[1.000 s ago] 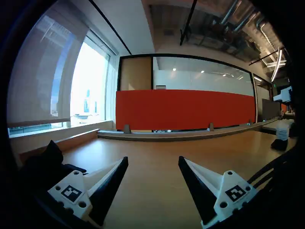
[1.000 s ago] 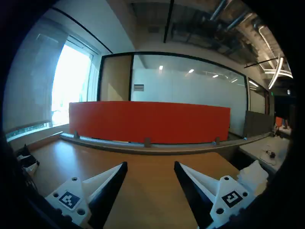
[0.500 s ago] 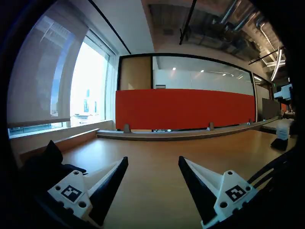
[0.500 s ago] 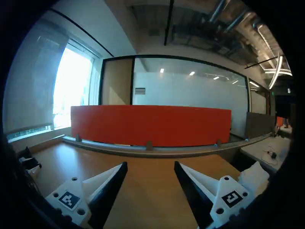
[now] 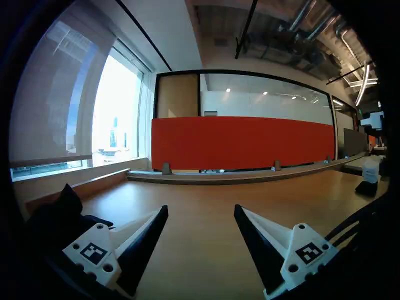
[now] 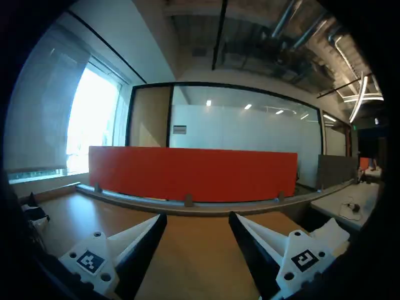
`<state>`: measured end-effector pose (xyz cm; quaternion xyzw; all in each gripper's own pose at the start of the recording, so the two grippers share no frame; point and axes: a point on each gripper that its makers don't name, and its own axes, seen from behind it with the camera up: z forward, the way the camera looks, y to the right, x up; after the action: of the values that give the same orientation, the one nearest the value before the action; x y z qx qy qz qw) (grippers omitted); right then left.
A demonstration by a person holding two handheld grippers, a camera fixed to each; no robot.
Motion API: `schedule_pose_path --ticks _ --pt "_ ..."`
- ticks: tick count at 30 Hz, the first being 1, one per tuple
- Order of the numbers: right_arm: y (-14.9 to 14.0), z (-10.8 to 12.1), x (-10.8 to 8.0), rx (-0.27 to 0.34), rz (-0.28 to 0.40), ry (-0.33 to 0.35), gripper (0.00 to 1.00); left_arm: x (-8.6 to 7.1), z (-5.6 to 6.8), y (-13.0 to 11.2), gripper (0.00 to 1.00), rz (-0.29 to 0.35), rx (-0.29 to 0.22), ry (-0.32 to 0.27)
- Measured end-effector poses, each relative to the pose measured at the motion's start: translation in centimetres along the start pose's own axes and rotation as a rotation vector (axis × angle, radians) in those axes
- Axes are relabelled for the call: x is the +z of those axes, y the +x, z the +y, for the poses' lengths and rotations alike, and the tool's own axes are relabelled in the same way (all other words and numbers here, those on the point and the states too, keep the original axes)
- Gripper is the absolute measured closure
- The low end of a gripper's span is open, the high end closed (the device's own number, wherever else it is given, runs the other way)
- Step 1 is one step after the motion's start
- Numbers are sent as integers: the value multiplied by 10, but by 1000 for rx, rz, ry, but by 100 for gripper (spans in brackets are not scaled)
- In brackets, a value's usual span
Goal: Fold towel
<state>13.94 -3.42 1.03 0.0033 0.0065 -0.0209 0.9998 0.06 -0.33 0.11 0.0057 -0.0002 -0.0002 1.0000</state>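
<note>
My left gripper (image 5: 201,214) is open low over a bare wooden table (image 5: 210,192), with nothing between its white fingers (image 5: 142,235). My right gripper (image 6: 197,222) is open too, over the same kind of wooden top (image 6: 200,255), and holds nothing. A white, crumpled, cloth-like thing (image 6: 334,231) lies at the right edge of the right gripper view, just beyond the right finger; I cannot tell whether it is the towel.
A red divider panel (image 5: 240,142) stands along the table's far edge, with a glass wall behind it. A black object (image 5: 57,215) lies left of my left gripper. A white-and-black object (image 5: 369,177) sits far right. Another desk (image 6: 345,202) stands to the right.
The right gripper has tilted upward, so the red divider and table sit lower in its view. The left gripper has stayed still.
</note>
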Motion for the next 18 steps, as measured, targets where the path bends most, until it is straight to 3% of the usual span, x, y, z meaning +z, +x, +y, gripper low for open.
schedule_pose_path --ticks 8,18 --pt "-23 10 -7 11 0 -1 2 0 1 0 2 0 0 0" --pt "-64 21 -10 71 -6 0 1 0 1 -1 2 0 0 0"
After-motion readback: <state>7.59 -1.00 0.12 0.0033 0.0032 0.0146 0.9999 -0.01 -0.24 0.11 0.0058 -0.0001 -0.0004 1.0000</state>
